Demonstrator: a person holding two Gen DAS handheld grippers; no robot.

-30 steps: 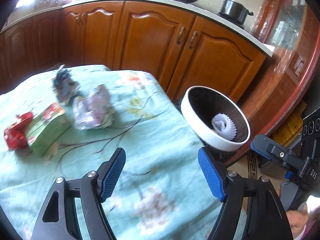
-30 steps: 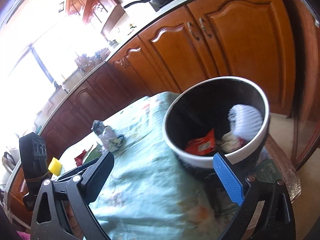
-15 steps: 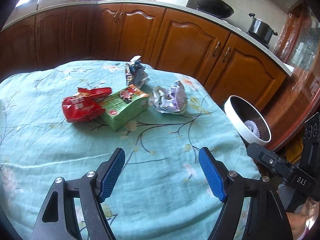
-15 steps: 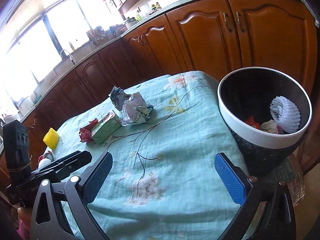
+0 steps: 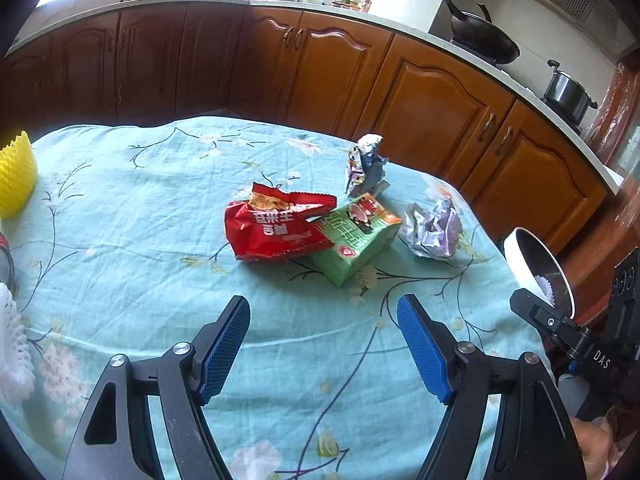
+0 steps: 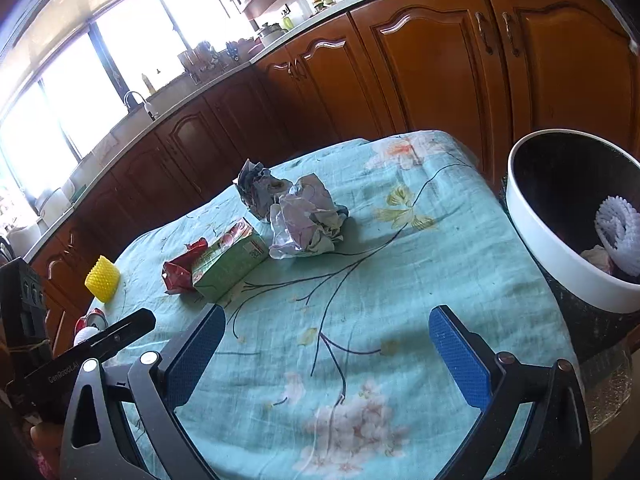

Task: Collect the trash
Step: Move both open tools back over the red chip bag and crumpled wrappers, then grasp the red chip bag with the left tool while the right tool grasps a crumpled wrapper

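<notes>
A red snack bag lies mid-table against a green carton. Beyond them stand a crumpled silvery wrapper and a crumpled pale purple wrapper. The white-rimmed black bin sits off the table's right edge and holds a white foam net and other scraps. My left gripper hovers open over the cloth, short of the red bag. My right gripper is open too, with nothing between its fingers.
A yellow foam net stands at the table's left edge, with a white foam net and a red can near it. The table wears a teal floral cloth. Wooden kitchen cabinets run behind.
Both views have swung from the bin toward the table's middle. The trash pile now lies ahead of both grippers, and the bin has slid to the right edge. Both stay open.
</notes>
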